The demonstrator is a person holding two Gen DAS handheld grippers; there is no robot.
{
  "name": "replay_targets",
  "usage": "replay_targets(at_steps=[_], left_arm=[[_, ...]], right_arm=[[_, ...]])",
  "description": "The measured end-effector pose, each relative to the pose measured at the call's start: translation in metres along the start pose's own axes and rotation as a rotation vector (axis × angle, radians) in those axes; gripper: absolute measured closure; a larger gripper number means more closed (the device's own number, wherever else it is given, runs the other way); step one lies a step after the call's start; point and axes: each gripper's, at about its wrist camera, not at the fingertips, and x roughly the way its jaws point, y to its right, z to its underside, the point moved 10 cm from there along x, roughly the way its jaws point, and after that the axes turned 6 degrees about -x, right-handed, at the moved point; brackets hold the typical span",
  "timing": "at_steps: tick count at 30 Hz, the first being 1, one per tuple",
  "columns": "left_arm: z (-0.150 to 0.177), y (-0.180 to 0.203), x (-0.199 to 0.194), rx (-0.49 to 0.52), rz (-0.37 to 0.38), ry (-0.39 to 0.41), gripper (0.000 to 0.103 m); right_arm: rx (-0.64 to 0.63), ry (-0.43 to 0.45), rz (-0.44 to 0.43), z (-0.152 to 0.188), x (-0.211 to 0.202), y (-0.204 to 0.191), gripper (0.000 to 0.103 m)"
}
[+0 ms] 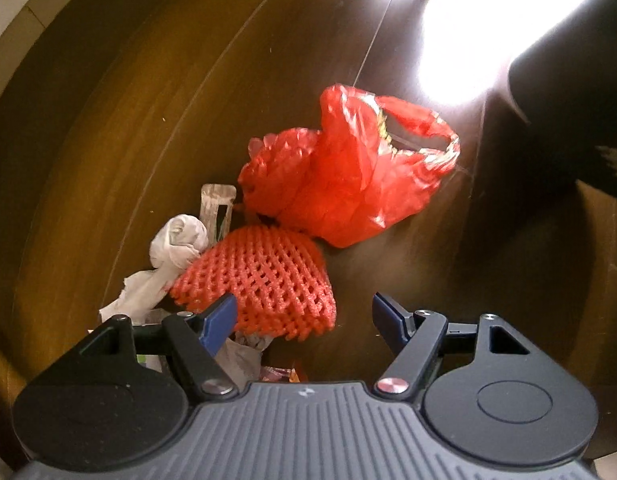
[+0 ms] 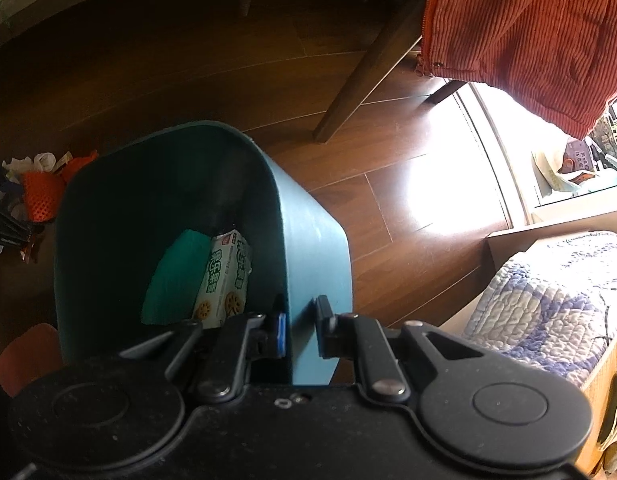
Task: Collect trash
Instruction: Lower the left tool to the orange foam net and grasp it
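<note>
On the wooden floor (image 1: 128, 120), a heap of trash is seen: an orange foam net (image 1: 256, 280), a red plastic bag (image 1: 340, 172) just behind it, and crumpled white tissue (image 1: 176, 244) touching the net's left side. The left gripper (image 1: 302, 312) is held wide open and empty just above the net, so a pickup is judged to be in hand; lowering and closing are called for. The right gripper (image 2: 300, 328) is clamped on the wall of the teal bin (image 2: 308, 240), in which a biscuit box (image 2: 224, 276) lies. A chair leg (image 2: 368, 68) stands beyond the bin.

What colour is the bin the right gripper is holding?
Teal: the bin is blue-green outside and darker inside, shown best in the right wrist view, with the right gripper on its rim.
</note>
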Motion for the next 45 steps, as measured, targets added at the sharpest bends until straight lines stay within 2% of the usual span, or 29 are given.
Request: replay_targets(at_steps=[3, 4, 6, 7, 10, 15, 24, 29, 38, 41, 45], left_arm=[[-0.001, 0.004, 0.015, 0.021, -0.045, -0.013, 0.031], [-0.002, 0.004, 0.018, 0.025, -0.063, -0.01, 0.035], [-0.002, 0.003, 0.024, 0.032, -0.088, -0.026, 0.065], [-0.001, 0.002, 0.027, 0.03, -0.094, -0.036, 0.086], [-0.003, -0.007, 0.025, 0.011, -0.118, -0.027, 0.093], [-0.012, -0.022, -0.006, -0.06, -0.099, 0.005, 0.095], [-0.03, -0.013, -0.098, -0.12, 0.028, 0.09, 0.095], [-0.045, 0.023, -0.152, -0.143, 0.15, 0.121, 0.095], [-0.066, 0.102, -0.239, -0.047, 0.33, 0.225, 0.095], [-0.066, 0.127, -0.251, -0.014, 0.377, 0.228, 0.095], [-0.067, 0.158, -0.241, 0.028, 0.374, 0.204, 0.095]], right_arm=[[0.006, -0.003, 0.005, 0.0, 0.0, 0.0, 0.09], [0.008, -0.004, 0.005, 0.0, -0.001, 0.0, 0.09], [0.015, -0.005, 0.008, 0.001, 0.0, 0.0, 0.09], [0.017, -0.005, 0.01, 0.001, -0.001, 0.0, 0.09], [0.027, -0.005, 0.013, 0.0, -0.001, 0.0, 0.09], [0.045, -0.002, 0.015, -0.001, -0.002, 0.001, 0.09], [0.073, 0.021, 0.014, -0.004, -0.005, -0.002, 0.089], [0.066, 0.021, 0.025, -0.005, -0.007, -0.008, 0.089], [0.094, 0.031, 0.038, -0.003, -0.01, -0.009, 0.089], [0.107, 0.031, 0.039, -0.003, -0.01, -0.007, 0.089], [0.118, 0.033, 0.039, -0.004, -0.009, -0.005, 0.089]])
